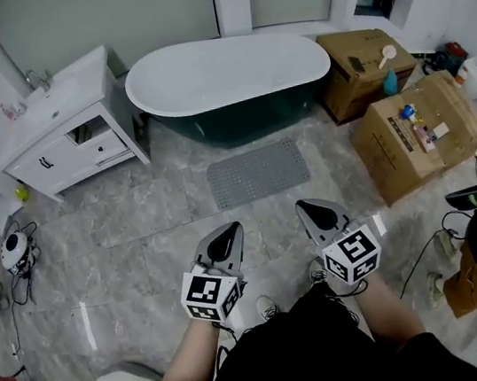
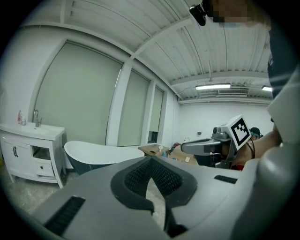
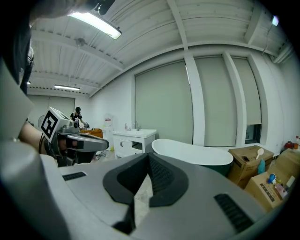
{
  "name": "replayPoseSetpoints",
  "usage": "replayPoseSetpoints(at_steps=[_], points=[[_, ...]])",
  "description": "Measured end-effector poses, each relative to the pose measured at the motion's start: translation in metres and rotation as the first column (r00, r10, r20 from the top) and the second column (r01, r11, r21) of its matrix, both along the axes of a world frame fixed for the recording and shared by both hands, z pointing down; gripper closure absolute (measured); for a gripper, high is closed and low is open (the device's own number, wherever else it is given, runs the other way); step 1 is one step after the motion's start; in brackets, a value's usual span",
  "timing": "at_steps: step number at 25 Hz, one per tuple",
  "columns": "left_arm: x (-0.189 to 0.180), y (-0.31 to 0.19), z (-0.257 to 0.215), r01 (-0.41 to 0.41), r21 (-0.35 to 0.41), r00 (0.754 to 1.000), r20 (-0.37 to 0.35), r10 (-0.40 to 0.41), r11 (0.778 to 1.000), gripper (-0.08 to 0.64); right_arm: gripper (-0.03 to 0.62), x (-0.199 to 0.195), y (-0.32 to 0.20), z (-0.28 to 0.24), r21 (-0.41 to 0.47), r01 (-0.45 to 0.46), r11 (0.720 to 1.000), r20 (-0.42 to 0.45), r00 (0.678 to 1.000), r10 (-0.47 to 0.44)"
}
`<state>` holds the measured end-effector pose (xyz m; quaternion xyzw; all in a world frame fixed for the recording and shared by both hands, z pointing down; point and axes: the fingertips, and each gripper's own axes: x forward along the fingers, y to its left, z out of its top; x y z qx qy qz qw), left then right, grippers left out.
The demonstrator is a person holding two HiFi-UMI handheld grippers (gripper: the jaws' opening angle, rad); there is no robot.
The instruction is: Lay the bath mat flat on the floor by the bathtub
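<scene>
Holding nothing, my left gripper (image 1: pixel 225 244) and right gripper (image 1: pixel 321 215) both have their jaws pressed together, side by side over bare floor (image 1: pixel 138 237). Ahead of them the grey bath mat (image 1: pixel 258 173) lies flat on the floor, just beside the bathtub (image 1: pixel 229 74), along its near side. I judge the mat light, thin and floppy, with a studded, rubbery face. Pinching two corners of one short edge, one per gripper, should stop it folding. Only the head view shows the mat. My gripper views look level, over it, to the tub and the white vanity (image 3: pixel 135 139).
</scene>
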<state>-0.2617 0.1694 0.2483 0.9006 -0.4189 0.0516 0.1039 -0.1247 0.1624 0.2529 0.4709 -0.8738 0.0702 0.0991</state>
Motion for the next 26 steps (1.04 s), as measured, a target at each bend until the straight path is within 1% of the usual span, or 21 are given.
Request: replayPoseSetpoints(at_steps=[5,10,26], points=[[-0.006,0.006,-0.002,0.004,0.003,1.000,-0.015,-0.004,1.000,0.545,0.576,-0.003,0.010,-0.001,-0.001,-0.005,1.000,-0.014,1.000,0.005],[-0.005,0.008,-0.003,-0.001,0.010,1.000,-0.027,0.001,1.000,0.545,0.576,-0.002,0.011,-0.003,0.008,-0.010,1.000,-0.026,1.000,0.010],[0.006,0.017,-0.012,-0.018,0.025,1.000,-0.008,0.018,1.000,0.545,0.577,0.008,0.021,-0.009,0.021,-0.014,1.000,-0.019,1.000,0.015]])
